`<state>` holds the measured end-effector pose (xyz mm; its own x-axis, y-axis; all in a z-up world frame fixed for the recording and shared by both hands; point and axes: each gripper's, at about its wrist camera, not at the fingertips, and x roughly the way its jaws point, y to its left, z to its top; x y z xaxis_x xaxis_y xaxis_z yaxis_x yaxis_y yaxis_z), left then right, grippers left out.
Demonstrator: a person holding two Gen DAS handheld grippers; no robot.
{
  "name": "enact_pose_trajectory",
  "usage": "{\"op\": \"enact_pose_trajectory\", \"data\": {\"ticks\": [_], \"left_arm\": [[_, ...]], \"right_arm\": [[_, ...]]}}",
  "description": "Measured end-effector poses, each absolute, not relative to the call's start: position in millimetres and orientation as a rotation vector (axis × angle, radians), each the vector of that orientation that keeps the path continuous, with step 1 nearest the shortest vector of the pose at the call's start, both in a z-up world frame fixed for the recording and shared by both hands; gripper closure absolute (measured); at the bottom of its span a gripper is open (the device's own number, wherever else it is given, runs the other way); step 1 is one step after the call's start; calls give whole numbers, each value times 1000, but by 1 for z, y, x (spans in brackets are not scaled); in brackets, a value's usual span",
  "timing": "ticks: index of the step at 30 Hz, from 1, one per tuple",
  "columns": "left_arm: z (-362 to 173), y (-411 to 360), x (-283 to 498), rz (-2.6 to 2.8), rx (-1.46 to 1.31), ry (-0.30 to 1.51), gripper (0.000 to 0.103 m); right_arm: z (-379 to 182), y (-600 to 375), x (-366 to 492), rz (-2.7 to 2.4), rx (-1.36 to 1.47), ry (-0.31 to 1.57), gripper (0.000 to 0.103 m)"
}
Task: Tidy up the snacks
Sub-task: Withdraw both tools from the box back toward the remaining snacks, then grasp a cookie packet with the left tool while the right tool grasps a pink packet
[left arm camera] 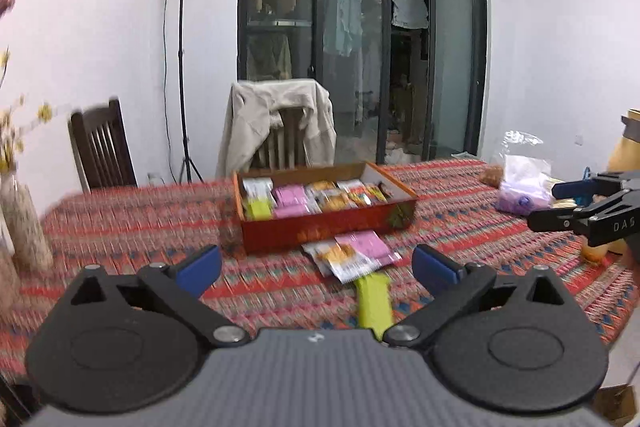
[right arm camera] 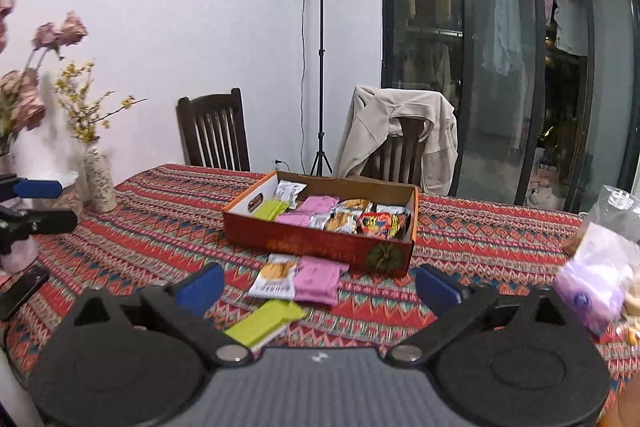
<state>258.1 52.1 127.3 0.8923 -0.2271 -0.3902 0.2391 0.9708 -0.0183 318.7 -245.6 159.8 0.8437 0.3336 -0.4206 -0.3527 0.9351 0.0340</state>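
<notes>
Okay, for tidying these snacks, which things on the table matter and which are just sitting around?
Part of the job:
snack box
green packet
pink packet
cracker packet

Just lying about:
flower vase
plastic bags
phone
draped jacket
light stand

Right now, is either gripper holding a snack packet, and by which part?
Nothing is held. The left gripper and right gripper are both open and empty; the green packet, pink packet and biscuit packet lie loose on the tablecloth.
</notes>
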Motion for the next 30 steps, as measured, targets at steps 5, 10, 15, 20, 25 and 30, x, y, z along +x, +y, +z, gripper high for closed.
{"op": "enact_pose_trajectory", "data": {"ticks": [5,10,15,20,25,30], "left_arm": [[97,45,236,-186,-10,435,0],[71,42,230,-172,-13,511,0],[59,41,236,-158,-12,548,0],[51,31,270,-170,-24,577,0],[41,16,321,-185,-62,593,0],[39,7,366,-225,-86,596,0]], "right_arm": [[134,-253,280,364,12,458,0],[101,-252,267,374,91,502,0],[75,-240,260,374,59,543,0],[64,-235,268,368,58,569,0],[59,-241,285,341,77,589,0],[54,-249,316,319,121,610,0]]}}
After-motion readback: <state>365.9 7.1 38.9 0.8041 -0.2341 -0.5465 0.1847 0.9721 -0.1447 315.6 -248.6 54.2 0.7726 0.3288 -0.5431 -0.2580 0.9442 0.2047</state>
